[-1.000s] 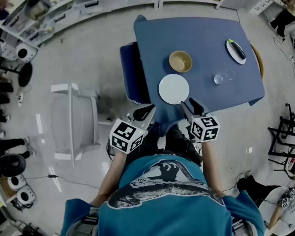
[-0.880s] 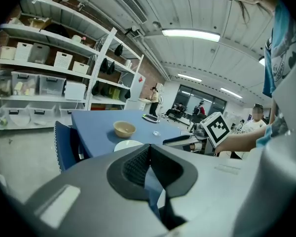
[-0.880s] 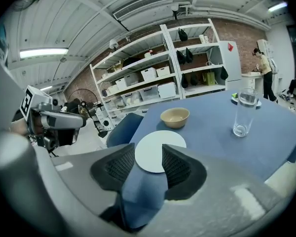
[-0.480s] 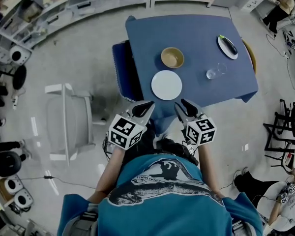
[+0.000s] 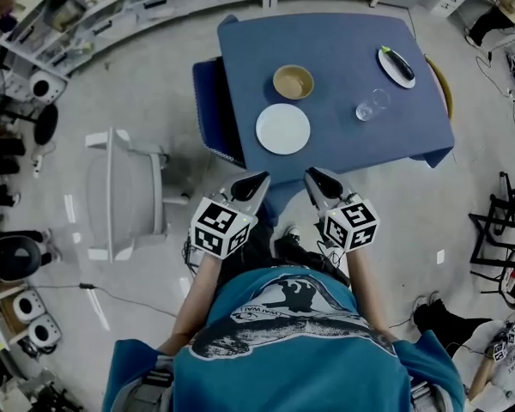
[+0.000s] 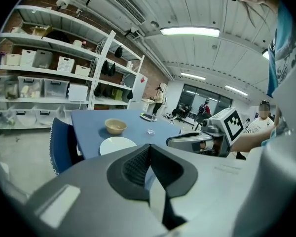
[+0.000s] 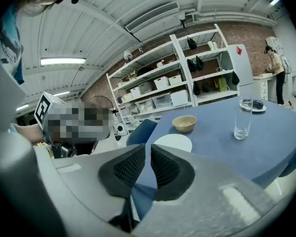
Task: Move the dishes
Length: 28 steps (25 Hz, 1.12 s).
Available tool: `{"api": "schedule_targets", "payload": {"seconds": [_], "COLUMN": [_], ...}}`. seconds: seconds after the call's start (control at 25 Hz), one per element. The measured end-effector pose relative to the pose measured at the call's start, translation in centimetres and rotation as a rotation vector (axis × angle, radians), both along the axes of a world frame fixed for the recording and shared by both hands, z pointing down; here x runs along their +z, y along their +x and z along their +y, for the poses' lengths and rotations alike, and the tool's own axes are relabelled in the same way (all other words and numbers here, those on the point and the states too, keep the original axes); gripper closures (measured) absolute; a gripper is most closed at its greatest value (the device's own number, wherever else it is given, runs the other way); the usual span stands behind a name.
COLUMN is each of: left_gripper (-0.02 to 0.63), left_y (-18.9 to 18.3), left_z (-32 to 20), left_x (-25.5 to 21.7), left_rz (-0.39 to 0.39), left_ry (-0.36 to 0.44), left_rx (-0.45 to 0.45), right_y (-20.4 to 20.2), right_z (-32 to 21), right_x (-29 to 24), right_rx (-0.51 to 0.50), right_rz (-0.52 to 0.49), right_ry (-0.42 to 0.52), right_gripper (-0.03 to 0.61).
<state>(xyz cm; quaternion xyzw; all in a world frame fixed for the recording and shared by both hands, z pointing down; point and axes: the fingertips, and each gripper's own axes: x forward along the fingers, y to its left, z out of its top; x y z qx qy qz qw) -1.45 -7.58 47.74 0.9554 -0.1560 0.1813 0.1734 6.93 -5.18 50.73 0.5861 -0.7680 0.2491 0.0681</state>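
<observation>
A white plate (image 5: 282,129) lies near the front edge of the blue table (image 5: 343,153). A tan bowl (image 5: 293,81) stands just behind it. To the right is a clear glass (image 5: 367,107), and a small plate (image 5: 396,65) with a dark item sits at the far right. My left gripper (image 5: 256,181) and right gripper (image 5: 313,178) hover side by side short of the table edge, both shut and holding nothing. The left gripper view shows the left gripper (image 6: 149,149) aimed at the plate (image 6: 117,144) and bowl (image 6: 115,126). The right gripper (image 7: 148,149) faces the plate (image 7: 173,142), bowl (image 7: 184,123) and glass (image 7: 242,118).
A blue chair (image 5: 215,110) is pushed against the table's left side. A white chair (image 5: 124,196) stands on the floor further left. Shelving with boxes (image 5: 112,7) lines the back wall. People sit or stand at the room's far right (image 5: 498,15).
Both grippers have drawn back a little from the table edge, so the white plate lies farther from their tips. Both stay shut and the dishes have not moved.
</observation>
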Motion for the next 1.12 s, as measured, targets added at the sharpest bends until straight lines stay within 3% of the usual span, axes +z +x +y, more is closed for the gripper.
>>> {"api": "schedule_targets", "payload": {"seconds": [0.2, 1.12], "left_gripper": [0.601, 0.601], "left_y": [0.3, 2.5], "left_z": [3.5, 13.5], "left_x": [0.0, 0.1], "left_rz": [-0.007, -0.023], "left_ry": [0.005, 0.049], "left_rx": [-0.022, -0.033], "right_y": [0.3, 1.1], "right_z": [2.4, 9.1], "right_x": [-0.7, -1.5], "right_rx": [-0.022, -0.129], "right_rz": [-0.016, 0.007], "right_ry": [0.039, 0.09], "right_gripper": [0.575, 0.577]}}
